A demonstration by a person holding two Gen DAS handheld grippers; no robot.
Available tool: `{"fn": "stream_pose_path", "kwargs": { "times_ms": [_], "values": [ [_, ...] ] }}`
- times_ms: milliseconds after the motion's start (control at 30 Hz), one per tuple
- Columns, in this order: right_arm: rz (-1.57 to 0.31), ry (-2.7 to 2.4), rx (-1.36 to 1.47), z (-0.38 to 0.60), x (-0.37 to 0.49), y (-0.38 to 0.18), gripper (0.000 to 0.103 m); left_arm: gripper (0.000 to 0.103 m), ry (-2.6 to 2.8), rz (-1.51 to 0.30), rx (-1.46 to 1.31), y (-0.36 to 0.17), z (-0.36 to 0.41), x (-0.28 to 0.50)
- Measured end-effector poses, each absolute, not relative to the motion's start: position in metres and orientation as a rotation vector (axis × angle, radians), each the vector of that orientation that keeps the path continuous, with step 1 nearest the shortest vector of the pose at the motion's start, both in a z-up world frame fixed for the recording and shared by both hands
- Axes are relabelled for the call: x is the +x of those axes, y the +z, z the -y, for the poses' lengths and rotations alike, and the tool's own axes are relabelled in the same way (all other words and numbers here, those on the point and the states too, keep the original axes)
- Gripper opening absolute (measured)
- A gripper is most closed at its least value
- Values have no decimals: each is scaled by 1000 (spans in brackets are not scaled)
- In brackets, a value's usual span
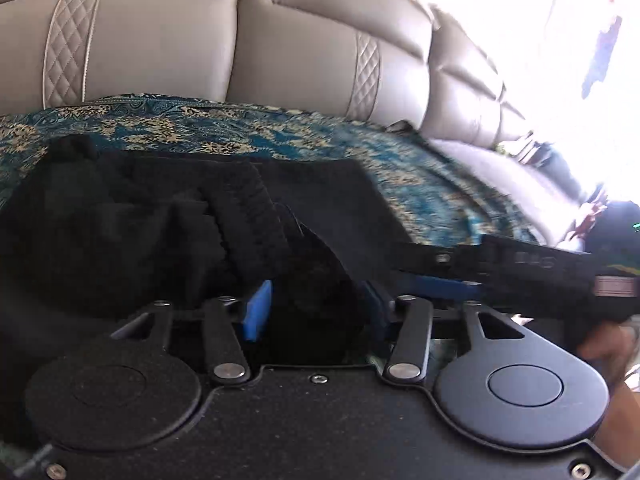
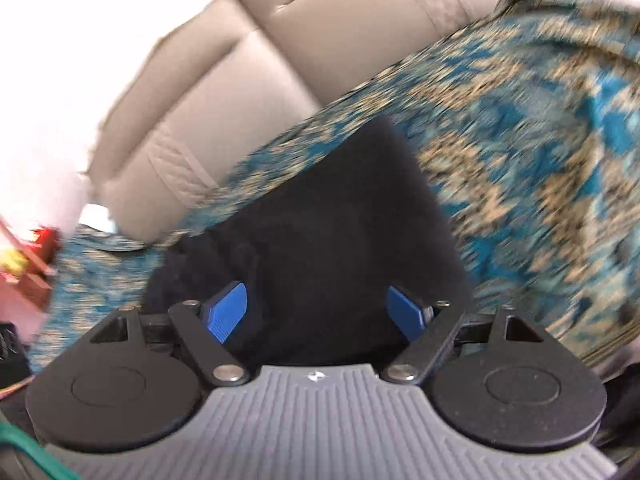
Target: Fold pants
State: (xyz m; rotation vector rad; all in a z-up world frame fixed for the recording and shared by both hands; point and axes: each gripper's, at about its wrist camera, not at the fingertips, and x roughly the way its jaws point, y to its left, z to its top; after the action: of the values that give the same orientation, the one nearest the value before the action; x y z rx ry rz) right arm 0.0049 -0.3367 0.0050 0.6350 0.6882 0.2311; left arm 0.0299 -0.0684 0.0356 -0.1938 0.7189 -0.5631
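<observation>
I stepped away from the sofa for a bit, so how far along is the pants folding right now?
Done: the black pants lie bunched on the patterned cover of the sofa, with a layer doubled over near the waistband. In hand: nothing appears gripped; the left gripper stands part open over the cloth, and the right gripper is open above a flat section. Left: smoothing the rumpled side and making the final folds.

Black grippers, blue fingers [image 2: 228, 312], silver screws.
</observation>
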Motion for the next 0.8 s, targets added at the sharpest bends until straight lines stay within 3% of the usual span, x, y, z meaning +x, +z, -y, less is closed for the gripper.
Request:
{"fn": "stream_pose_path", "kwargs": {
  "times_ms": [233,500,567,700,767,800],
  "values": [
    [-681,283,452,292,17,9,88,49,-415,-654,-199,51,9,3],
    [-678,268,209,247,56,10,88,39,-173,-724,-9,14,-3,18],
    [-688,265,235,242,62,3,64,39,-171,-750,-1,5,-2,20],
    [-667,265,270,242,57,0,43,39,-178,-738,28,0,3,16],
    [-651,256,283,243,51,4,27,36,-184,-731,22,5,7,14],
    [-630,243,289,245,48,9,26,35,-195,-722,8,9,8,14]
  ]
}}
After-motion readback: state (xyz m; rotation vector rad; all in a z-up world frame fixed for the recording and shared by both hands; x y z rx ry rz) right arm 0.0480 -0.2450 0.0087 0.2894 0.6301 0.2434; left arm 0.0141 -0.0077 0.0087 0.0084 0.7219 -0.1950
